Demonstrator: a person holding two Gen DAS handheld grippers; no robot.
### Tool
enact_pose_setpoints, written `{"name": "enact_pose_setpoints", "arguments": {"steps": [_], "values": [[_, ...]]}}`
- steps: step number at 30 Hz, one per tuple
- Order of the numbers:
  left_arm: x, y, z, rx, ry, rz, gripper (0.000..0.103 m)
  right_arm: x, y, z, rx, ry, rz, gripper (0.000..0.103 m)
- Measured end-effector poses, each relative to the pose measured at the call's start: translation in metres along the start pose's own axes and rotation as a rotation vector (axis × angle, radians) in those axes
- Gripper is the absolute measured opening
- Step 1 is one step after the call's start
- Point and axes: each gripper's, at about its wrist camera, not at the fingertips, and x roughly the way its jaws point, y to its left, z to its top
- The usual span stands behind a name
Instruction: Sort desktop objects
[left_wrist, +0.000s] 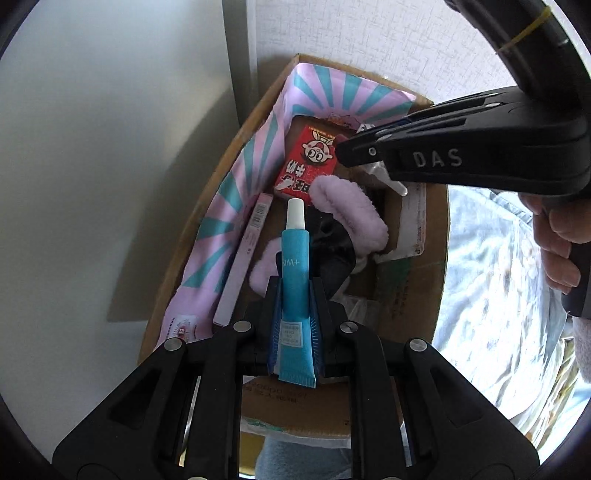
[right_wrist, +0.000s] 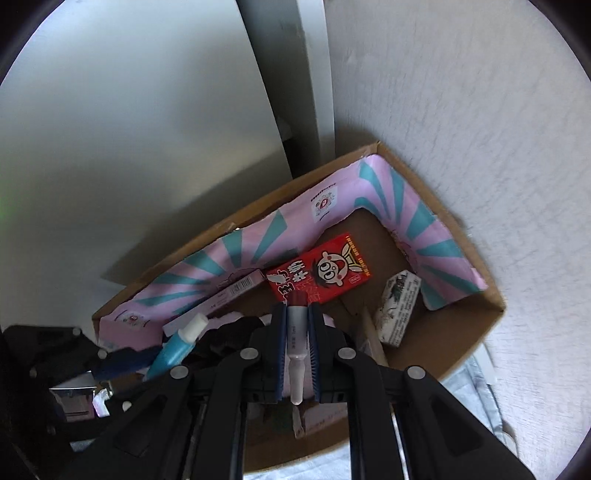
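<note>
My left gripper is shut on a blue tube with a white cap, held over an open cardboard box. The right gripper is shut on a small clear vial with a dark red cap, above the same box. Inside the box lie a red cartoon carton, a slim pink box, a white printed packet and a pink fuzzy item. In the left wrist view the right gripper reaches in from the right over the red carton. The blue tube shows at lower left in the right wrist view.
A pink and teal striped bag lines two inner walls of the box. A white wall and a grey post stand behind the box. Crumpled pale sheeting lies to its right. A person's hand holds the right gripper.
</note>
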Motion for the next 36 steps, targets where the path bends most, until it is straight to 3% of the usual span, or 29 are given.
{"name": "enact_pose_setpoints", "arguments": {"steps": [2, 3, 4, 5, 6, 7, 8, 12, 16, 22, 26, 31, 36], "values": [[0.0, 0.0, 0.0, 0.003, -0.003, -0.02, 0.014, 0.004, 0.001, 0.001, -0.008, 0.011, -0.008, 0.011], [-0.002, 0.0, 0.001, 0.008, -0.002, -0.037, 0.027, 0.005, 0.001, 0.002, -0.005, 0.014, -0.022, 0.011], [-0.004, 0.0, 0.001, 0.01, -0.004, -0.042, 0.053, 0.006, 0.0, 0.003, 0.006, 0.013, -0.036, 0.012], [-0.006, 0.0, 0.001, 0.009, -0.008, -0.034, 0.071, 0.006, -0.002, 0.005, 0.023, 0.011, -0.049, 0.023], [-0.008, 0.0, 0.0, 0.009, -0.01, -0.018, 0.099, 0.005, -0.005, 0.007, 0.051, 0.013, -0.066, 0.034], [-0.009, 0.001, 0.0, 0.008, -0.008, -0.002, 0.103, 0.005, -0.007, 0.008, 0.073, 0.018, -0.076, 0.062], [-0.009, 0.001, 0.001, 0.006, -0.002, 0.007, 0.103, 0.004, -0.01, 0.008, 0.093, 0.016, -0.074, 0.079], [-0.006, 0.004, 0.005, -0.021, 0.044, 0.013, 0.103, 0.0, -0.019, 0.006, 0.158, 0.02, -0.049, 0.081], [-0.011, 0.004, 0.006, -0.019, 0.03, 0.022, 0.103, -0.002, -0.017, 0.001, 0.155, 0.002, -0.086, 0.089], [-0.024, 0.004, 0.006, -0.016, 0.006, 0.042, 0.103, -0.005, -0.018, -0.006, 0.186, -0.016, -0.12, 0.091], [-0.033, 0.007, 0.006, -0.015, -0.004, 0.051, 0.103, -0.011, -0.021, -0.011, 0.224, -0.041, -0.148, 0.101], [-0.04, 0.011, 0.004, -0.009, -0.025, 0.04, 0.103, -0.032, -0.028, -0.022, 0.302, -0.075, -0.164, 0.102], [-0.059, -0.005, 0.012, 0.067, -0.07, 0.052, 0.103, -0.073, -0.041, -0.056, 0.445, -0.117, -0.208, 0.102]]}}
